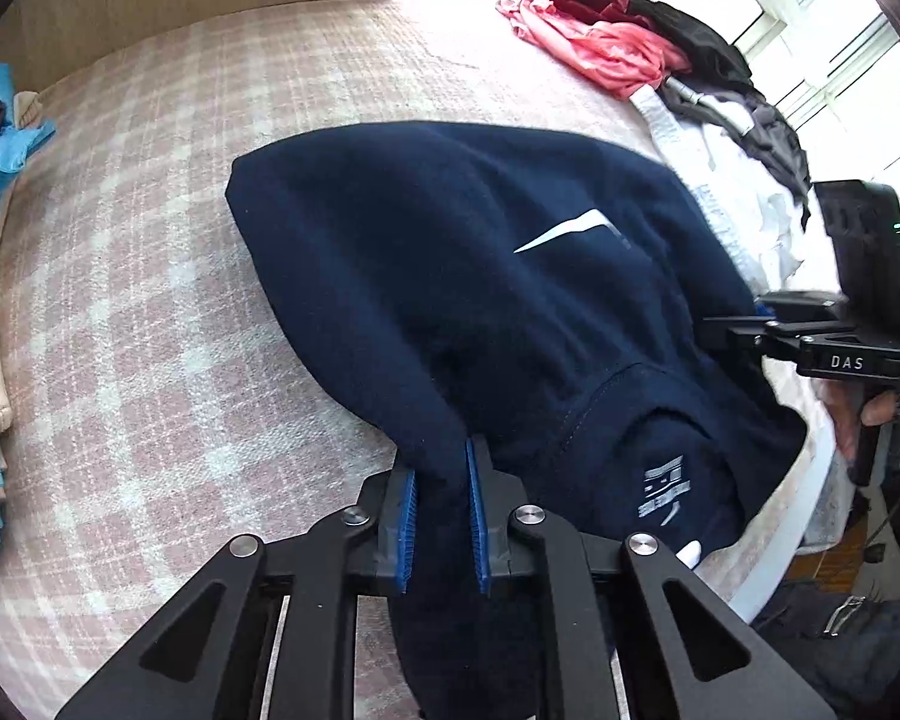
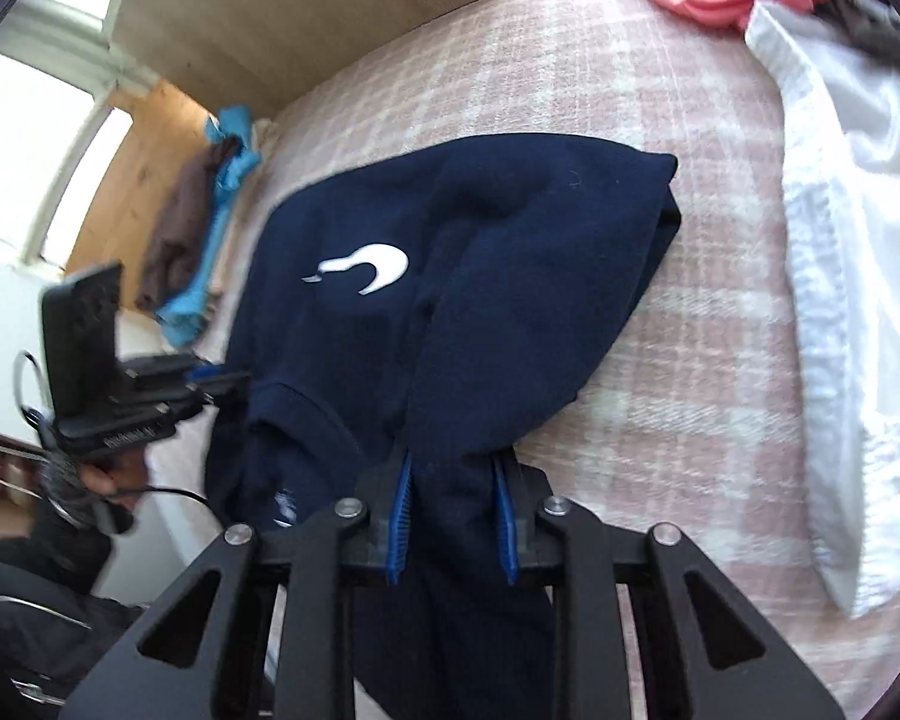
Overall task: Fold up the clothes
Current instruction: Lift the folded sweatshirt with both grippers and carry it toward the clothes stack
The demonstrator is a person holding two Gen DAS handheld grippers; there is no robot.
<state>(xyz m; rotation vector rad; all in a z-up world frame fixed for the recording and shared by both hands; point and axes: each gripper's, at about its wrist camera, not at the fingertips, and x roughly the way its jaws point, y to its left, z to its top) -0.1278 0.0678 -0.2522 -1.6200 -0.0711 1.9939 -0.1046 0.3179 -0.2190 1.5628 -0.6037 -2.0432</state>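
I have one navy sweatshirt (image 1: 450,276) on the checked bed (image 1: 150,276), both grippers clenched on its near edge: left gripper (image 1: 441,516), right gripper (image 2: 453,516). Beyond the sweatshirt lies one heap of clothes (image 1: 624,54).

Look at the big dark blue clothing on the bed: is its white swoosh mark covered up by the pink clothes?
No, the white mark shows openly on the navy garment, while the pink clothes lie apart.
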